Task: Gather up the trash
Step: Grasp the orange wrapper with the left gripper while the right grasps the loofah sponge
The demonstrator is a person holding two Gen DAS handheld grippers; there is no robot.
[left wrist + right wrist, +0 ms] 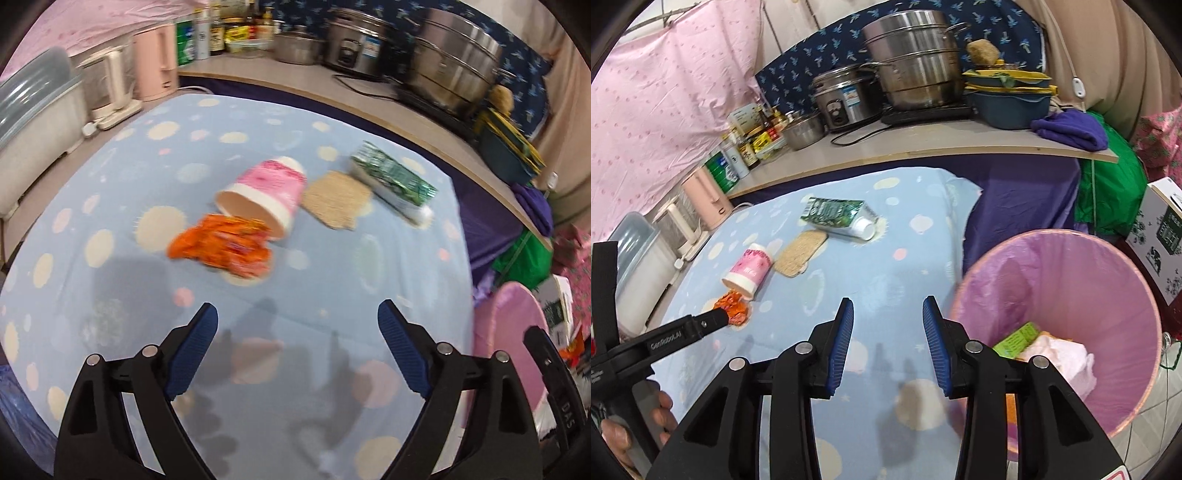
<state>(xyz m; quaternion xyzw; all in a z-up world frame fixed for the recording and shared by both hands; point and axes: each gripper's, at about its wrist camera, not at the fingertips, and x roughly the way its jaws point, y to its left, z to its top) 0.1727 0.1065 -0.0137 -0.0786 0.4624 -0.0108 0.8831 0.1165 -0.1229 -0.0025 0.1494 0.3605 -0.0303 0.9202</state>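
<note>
four pieces of trash lie on the blue spotted counter point(110, 206): a crumpled orange wrapper point(221, 245), a tipped pink cup point(264, 194), a tan scrubbing pad point(338, 201) and a green toothpaste tube point(393, 182) farthest right. the left claw point(297, 330) hangs spread wide just near of the wrapper; "genrobot.ai" reads on its arm in the right view. the right claw point(888, 319) is spread too, beside the pink-lined bin point(1108, 280) holding a green box point(1019, 338) and tissue point(1060, 356).
</note>
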